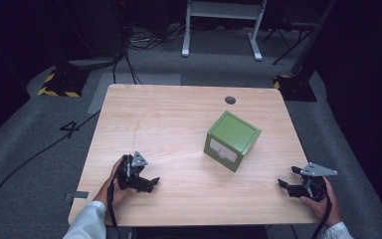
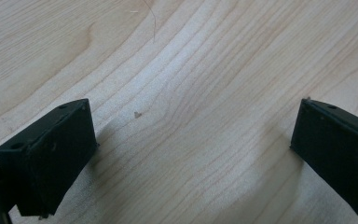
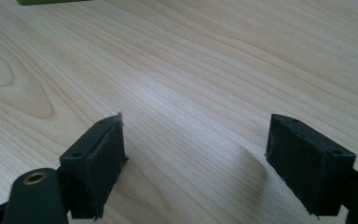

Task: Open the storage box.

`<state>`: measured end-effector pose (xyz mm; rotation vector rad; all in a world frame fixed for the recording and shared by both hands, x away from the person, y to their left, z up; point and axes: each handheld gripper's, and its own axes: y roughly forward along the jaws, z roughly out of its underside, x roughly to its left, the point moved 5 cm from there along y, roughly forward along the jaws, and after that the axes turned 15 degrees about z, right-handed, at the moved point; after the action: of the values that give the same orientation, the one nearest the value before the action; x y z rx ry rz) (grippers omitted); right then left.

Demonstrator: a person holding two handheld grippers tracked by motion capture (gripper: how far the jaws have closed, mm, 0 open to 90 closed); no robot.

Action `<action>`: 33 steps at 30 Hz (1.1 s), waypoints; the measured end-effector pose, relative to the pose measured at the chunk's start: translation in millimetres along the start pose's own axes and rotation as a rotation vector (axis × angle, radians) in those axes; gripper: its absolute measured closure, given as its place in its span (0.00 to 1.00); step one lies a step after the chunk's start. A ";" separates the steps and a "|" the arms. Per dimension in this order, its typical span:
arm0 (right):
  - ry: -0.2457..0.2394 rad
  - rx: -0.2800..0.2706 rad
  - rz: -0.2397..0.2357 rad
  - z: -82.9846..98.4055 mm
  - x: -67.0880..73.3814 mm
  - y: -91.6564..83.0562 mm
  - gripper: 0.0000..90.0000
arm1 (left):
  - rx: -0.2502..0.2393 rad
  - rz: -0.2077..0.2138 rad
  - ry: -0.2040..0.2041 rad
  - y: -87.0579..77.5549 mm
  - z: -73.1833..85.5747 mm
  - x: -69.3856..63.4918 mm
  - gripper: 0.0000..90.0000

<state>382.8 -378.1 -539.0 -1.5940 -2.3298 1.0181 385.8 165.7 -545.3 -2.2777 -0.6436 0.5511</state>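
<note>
My left claw sits low over the table near its front left corner, jaws spread wide and gripping nothing. In the left gripper view I see bare pale wood grain between the two black jaws, with a tiny speck on the board just ahead of them. The hand holding that claw comes in from the bottom edge, in a white sleeve.

My right claw is at the front right corner, also released, its jaws well apart and pointing toward the table's middle. In the right gripper view there is plain wood between the jaws, and a sliver of green at the top left edge. The right hand wraps the body under the grey plate.

A green box stands between the two claws but farther back, right of the table's centre, turned cornerwise, with a pale drawer front facing me. It is well apart from both claws. A dark round hole sits near the far edge.
</note>
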 end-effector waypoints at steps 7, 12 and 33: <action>0.050 0.031 -0.012 -1.4 -5.2 5.1 0.22 | 0.008 0.026 0.019 -2.6 2.6 0.7 0.00; 0.113 -0.014 -0.008 -12.2 -12.8 4.8 0.25 | 0.009 0.028 0.023 -2.7 2.7 1.0 0.00; 0.119 -0.107 0.007 -149.0 -36.2 32.1 0.29 | 0.010 0.029 0.023 -2.7 2.7 1.0 0.00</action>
<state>492.9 -335.8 -435.8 -1.6525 -2.3359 0.7891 384.3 169.3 -545.4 -2.2841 -0.5958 0.5400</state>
